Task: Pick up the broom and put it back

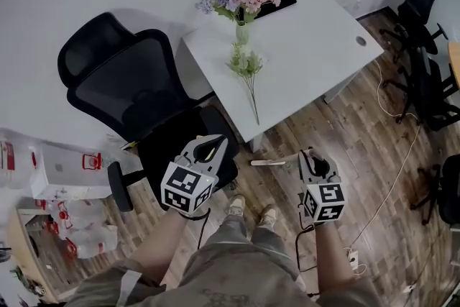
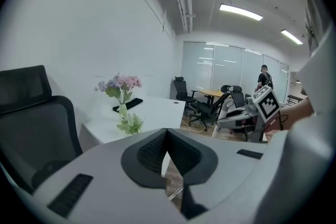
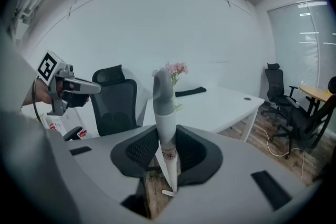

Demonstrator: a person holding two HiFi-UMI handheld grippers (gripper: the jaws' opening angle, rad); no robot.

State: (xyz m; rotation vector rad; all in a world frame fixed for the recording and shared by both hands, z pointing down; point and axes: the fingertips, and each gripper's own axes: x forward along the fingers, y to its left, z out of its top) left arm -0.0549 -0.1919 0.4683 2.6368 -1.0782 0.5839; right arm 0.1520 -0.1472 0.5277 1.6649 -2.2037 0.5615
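Broom, seen in the head view as a pale slim pole (image 1: 267, 162), juts out just left of the right gripper (image 1: 310, 154) above the brown wooden floor (image 1: 374, 176). Its brush end is not in sight. The left gripper (image 1: 208, 146) hangs well apart from the pole, over the black mesh office chair (image 1: 136, 97) and short of the white bench (image 1: 309, 47).

Left gripper view: the left gripper (image 2: 167, 134) has its jaws pressed together with nothing between them.

Right gripper view: the right gripper (image 3: 167, 152) pinches the white pole with its grey cap (image 3: 164, 107), which stands upright between the pads and rises above them.

That pole looks stiff, light and smooth, so it may slip or swing. A hold nearer mid-length, or a second grip from the free gripper lower down, would likely steady it.
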